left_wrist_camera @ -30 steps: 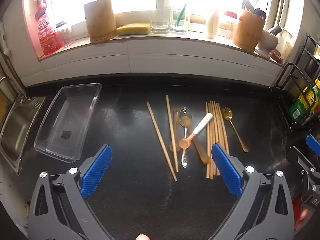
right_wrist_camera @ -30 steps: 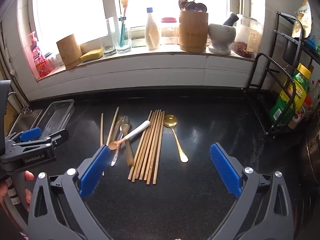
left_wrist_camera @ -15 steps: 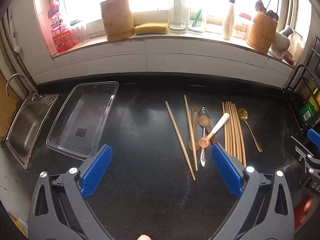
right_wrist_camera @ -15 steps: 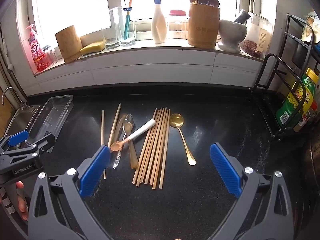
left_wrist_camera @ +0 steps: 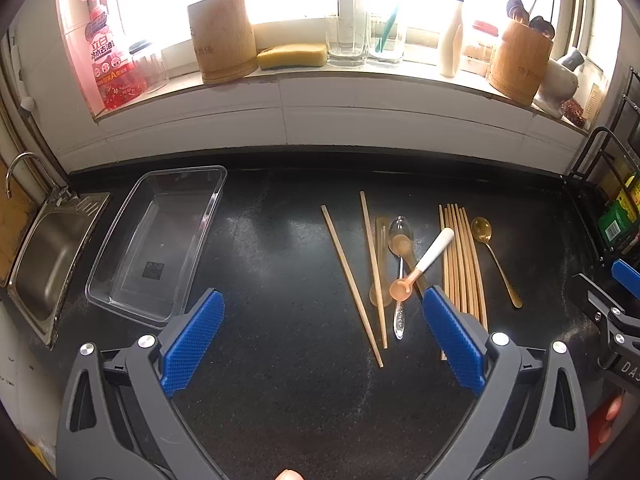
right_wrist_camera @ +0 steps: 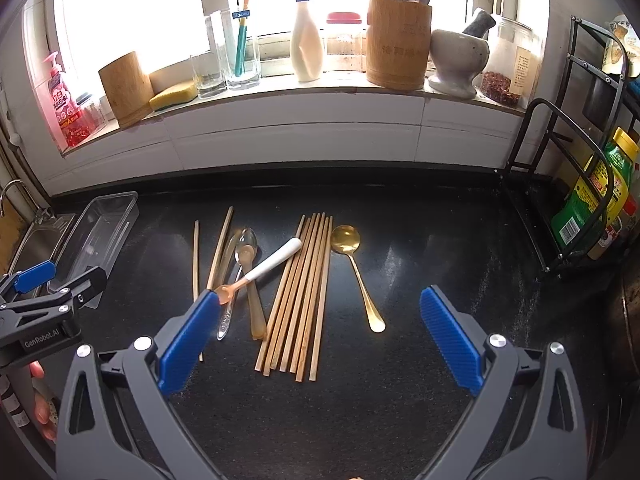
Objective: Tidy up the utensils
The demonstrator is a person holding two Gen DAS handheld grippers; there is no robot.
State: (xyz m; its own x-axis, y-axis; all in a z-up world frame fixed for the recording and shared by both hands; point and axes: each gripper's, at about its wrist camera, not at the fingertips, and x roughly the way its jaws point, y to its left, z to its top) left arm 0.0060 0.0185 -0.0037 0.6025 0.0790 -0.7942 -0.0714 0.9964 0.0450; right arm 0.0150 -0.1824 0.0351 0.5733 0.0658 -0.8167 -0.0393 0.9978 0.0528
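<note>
Utensils lie on the black counter. A bundle of wooden chopsticks [right_wrist_camera: 298,292] sits in the middle, with a gold spoon [right_wrist_camera: 356,268] to its right. Left of the bundle, a white-handled pink spoon [right_wrist_camera: 260,270] lies across a silver spoon [right_wrist_camera: 240,264] and a tan spoon [right_wrist_camera: 256,308]. Two loose chopsticks [left_wrist_camera: 352,276] lie further left. A clear plastic tray [left_wrist_camera: 156,240] rests empty near the sink. My left gripper [left_wrist_camera: 320,340] is open above bare counter, short of the loose chopsticks. My right gripper [right_wrist_camera: 316,340] is open over the near ends of the chopstick bundle.
A steel sink [left_wrist_camera: 48,256] lies left of the tray. The windowsill holds bamboo holders [right_wrist_camera: 396,44], glasses, a sponge, bottles and a mortar. A black wire rack [right_wrist_camera: 560,184] with bottles stands at the right. A hand shows below the left gripper in the right wrist view.
Both wrist views have shifted: the utensils sit further right in the left view and nearer in the right view. No utensil has moved on the counter. Both grippers stay open.
</note>
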